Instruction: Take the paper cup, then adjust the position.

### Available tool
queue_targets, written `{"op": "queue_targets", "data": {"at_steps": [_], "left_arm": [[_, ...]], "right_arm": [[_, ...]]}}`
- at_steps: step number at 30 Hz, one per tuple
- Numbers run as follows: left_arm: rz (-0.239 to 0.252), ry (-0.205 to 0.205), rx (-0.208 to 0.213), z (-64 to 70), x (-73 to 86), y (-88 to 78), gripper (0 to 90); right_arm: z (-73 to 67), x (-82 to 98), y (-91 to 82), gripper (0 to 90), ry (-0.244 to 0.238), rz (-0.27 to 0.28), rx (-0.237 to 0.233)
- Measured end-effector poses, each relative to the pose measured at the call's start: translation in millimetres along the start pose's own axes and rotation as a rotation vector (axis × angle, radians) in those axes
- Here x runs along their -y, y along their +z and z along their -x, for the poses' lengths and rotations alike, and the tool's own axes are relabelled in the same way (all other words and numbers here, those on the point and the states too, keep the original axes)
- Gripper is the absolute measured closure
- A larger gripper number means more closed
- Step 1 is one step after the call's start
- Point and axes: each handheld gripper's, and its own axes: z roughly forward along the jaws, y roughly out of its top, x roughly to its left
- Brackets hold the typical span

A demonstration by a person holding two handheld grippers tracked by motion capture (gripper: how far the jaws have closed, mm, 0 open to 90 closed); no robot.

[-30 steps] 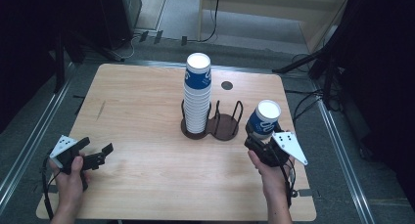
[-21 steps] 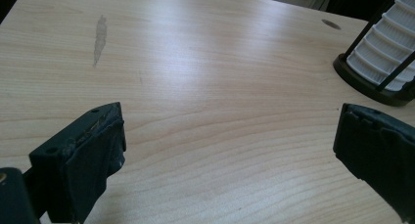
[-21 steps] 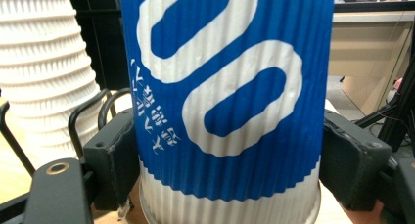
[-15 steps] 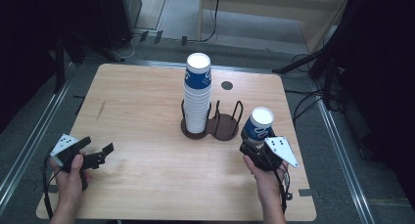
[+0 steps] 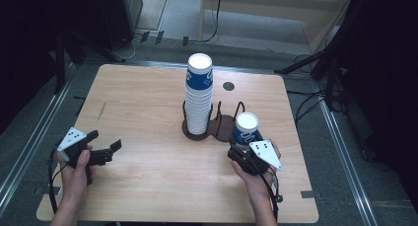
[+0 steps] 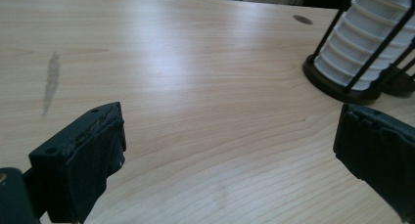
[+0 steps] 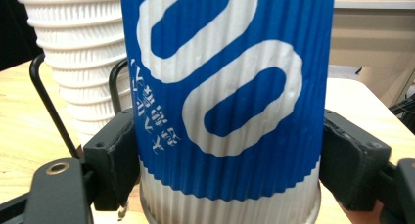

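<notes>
So the right gripper (image 5: 245, 148) is pinching the blue and white paper cup (image 5: 245, 128) low on its ribbed wall, cup standing upright between the jaws, just off the tabletop (image 5: 148, 97). Just beyond it sits the dark wire holder (image 5: 224, 125), empty ring nearest, with the tall cup stack (image 5: 198, 95) past that. Left gripper (image 5: 101, 148) is spread wide, holding nothing, way off to the side.

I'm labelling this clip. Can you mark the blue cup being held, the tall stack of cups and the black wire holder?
blue cup (image 7: 230, 101): right gripper view, its printed side wall.
stack of cups (image 5: 198, 100): high view, its white ribbed middle.
black wire holder (image 5: 224, 127): high view, its empty round base.
</notes>
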Motion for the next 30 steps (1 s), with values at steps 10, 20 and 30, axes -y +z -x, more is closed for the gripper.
{"op": "queue_targets", "data": {"at_steps": [10,20,30], "left_arm": [[0.009,0.061,0.099,34.5,-17.4,1.8,0.0],[-0.028,0.093,0.2,63.2,-25.6,3.8,0.0],[-0.035,0.116,0.258,84.7,-33.1,1.9,0.0]], "right_arm": [[-19.9,6.0,3.9,19.3,-0.04,-0.014,-0.029],[-37.3,7.1,4.3,19.3,-0.085,-0.008,-0.059],[-57.2,9.3,2.9,19.4,-0.129,-0.005,-0.103]]}}
